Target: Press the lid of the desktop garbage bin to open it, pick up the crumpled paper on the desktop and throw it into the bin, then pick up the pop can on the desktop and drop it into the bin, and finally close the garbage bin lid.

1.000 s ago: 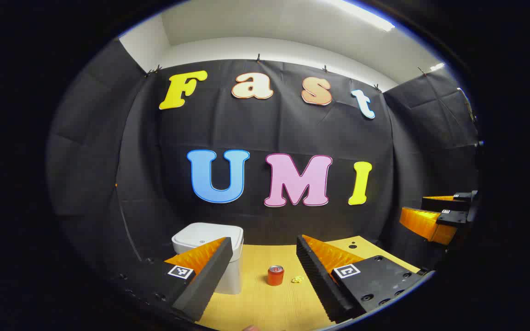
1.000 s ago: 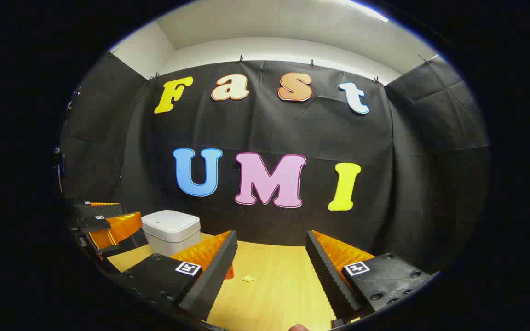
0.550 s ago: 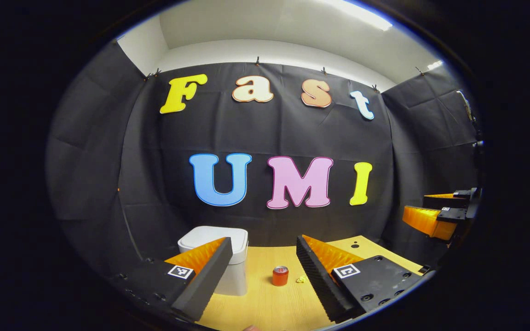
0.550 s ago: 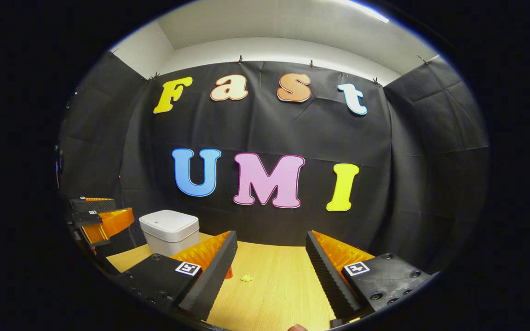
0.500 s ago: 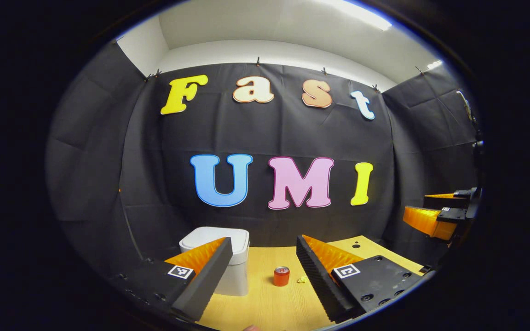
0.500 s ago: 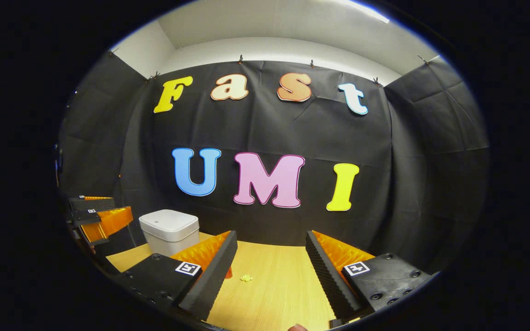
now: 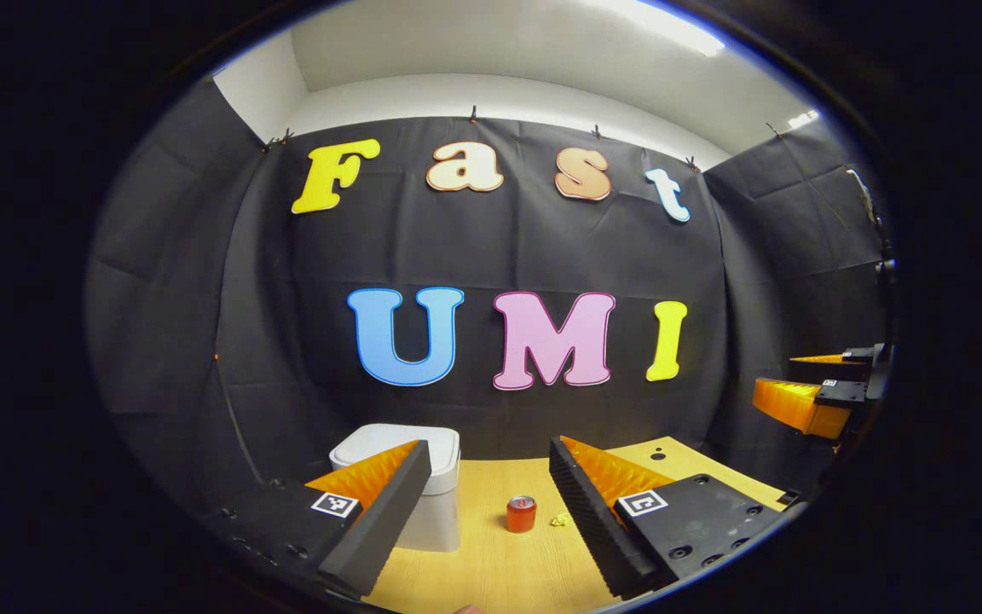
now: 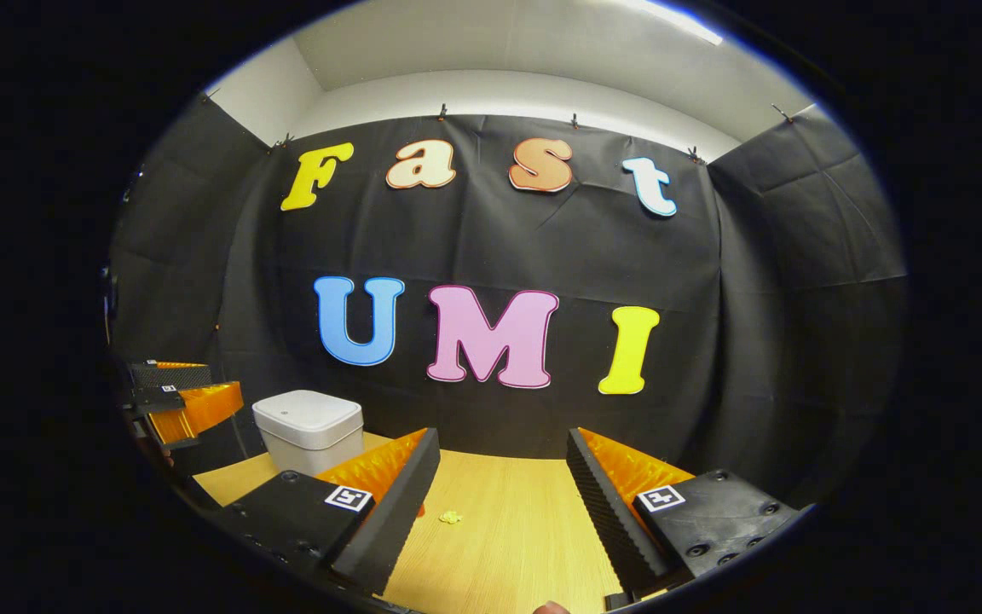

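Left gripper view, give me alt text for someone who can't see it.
Open left gripper hangs above a wooden table, holding nothing. Ahead stand a white bin with its lid shut, a red can and a yellow paper ball.

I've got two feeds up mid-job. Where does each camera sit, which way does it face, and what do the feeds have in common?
Left gripper view: rides on the left tongs, open, facing the booth's back wall over the table; right tongs at its right edge.
Right gripper view: rides on the right tongs, open, facing the same wall; left tongs at its left edge.
Shared: closed white bin, crumpled paper; the pop can shows whole between the left tongs.
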`<state>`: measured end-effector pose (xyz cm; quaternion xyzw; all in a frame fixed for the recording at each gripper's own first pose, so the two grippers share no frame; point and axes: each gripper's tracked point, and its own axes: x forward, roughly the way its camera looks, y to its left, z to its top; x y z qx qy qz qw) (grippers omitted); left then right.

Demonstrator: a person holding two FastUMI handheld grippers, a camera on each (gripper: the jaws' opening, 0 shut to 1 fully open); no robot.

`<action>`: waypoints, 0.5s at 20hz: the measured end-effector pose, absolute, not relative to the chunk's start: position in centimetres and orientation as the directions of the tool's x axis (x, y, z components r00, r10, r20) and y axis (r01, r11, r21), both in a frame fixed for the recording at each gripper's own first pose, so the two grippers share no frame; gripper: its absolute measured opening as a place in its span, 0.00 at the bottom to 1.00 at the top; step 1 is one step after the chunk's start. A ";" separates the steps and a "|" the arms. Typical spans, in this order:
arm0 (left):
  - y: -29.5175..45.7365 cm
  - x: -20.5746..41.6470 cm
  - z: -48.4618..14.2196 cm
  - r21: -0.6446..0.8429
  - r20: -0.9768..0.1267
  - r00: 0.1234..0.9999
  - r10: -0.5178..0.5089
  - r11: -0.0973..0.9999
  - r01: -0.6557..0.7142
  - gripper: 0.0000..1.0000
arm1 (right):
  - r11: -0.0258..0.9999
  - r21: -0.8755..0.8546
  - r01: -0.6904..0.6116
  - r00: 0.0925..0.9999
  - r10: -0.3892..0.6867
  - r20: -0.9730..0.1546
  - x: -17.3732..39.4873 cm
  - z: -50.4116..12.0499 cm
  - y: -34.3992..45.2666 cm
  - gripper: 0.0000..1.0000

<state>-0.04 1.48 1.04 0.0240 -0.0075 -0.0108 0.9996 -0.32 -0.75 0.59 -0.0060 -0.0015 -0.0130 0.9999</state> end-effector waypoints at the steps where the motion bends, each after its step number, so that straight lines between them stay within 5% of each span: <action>1: 1.6 0.1 1.0 0.046 0.005 1.000 -0.031 0.998 0.031 0.92 | 0.999 -0.014 0.029 1.000 -0.029 0.000 -0.4 0.5 -0.9 0.96; 4: 2.7 0.7 1.5 0.074 0.002 0.999 -0.047 0.996 0.047 0.92 | 0.999 -0.021 0.046 0.999 -0.046 0.009 -0.7 0.9 -1.4 0.96; 7: 3.7 1.1 1.9 0.080 -0.002 0.998 -0.067 0.995 0.067 0.62 | 0.998 -0.029 0.054 0.999 -0.054 -0.002 -1.3 0.7 -1.2 0.96; 10: 5.4 2.3 2.9 0.139 0.000 0.998 -0.057 0.989 0.057 0.22 | 0.997 -0.039 0.062 0.998 -0.062 0.009 -1.3 1.3 -1.5 0.96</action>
